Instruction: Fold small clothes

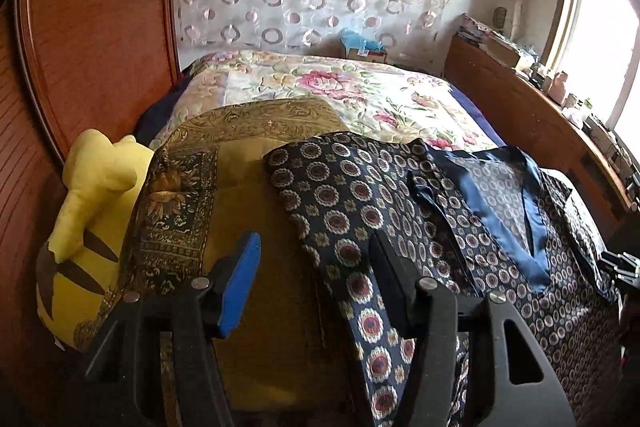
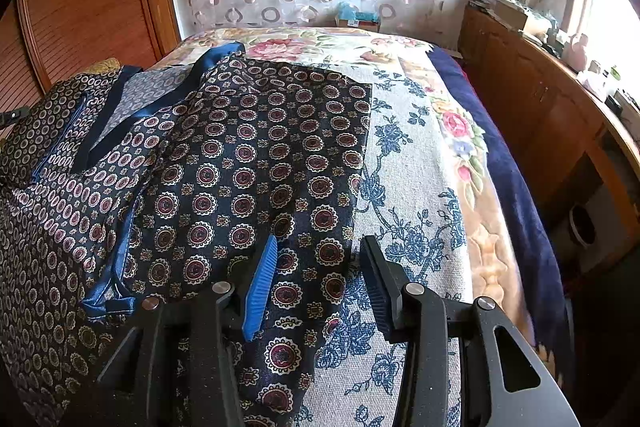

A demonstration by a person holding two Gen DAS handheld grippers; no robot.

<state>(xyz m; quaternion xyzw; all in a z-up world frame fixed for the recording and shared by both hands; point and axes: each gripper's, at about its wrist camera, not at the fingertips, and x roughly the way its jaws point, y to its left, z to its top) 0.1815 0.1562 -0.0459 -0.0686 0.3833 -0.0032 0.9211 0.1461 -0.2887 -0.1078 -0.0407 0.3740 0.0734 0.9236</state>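
A navy top [image 1: 460, 227] printed with round medallions lies spread on the bed, its blue satin V-neck [image 1: 536, 227] facing up. My left gripper [image 1: 316, 267] hovers low over the top's left sleeve [image 1: 340, 211]. Its jaws stand apart, with the sleeve's edge and yellow cloth between them and no pad pressing. In the right wrist view the same top [image 2: 248, 155] fills the left side. My right gripper [image 2: 316, 279] is open over the right sleeve's outer edge [image 2: 320, 227], and the fabric lies flat between the pads [image 2: 260, 287].
A yellow plush toy [image 1: 92, 207] and a gold patterned cloth [image 1: 248, 155] lie left of the top. A floral quilt [image 1: 320, 83], a blue-flowered cloth [image 2: 408, 207] and a navy blanket [image 2: 512, 167] cover the bed. A wooden wardrobe [image 1: 100, 27] stands left, a cluttered cabinet [image 1: 520, 115] right.
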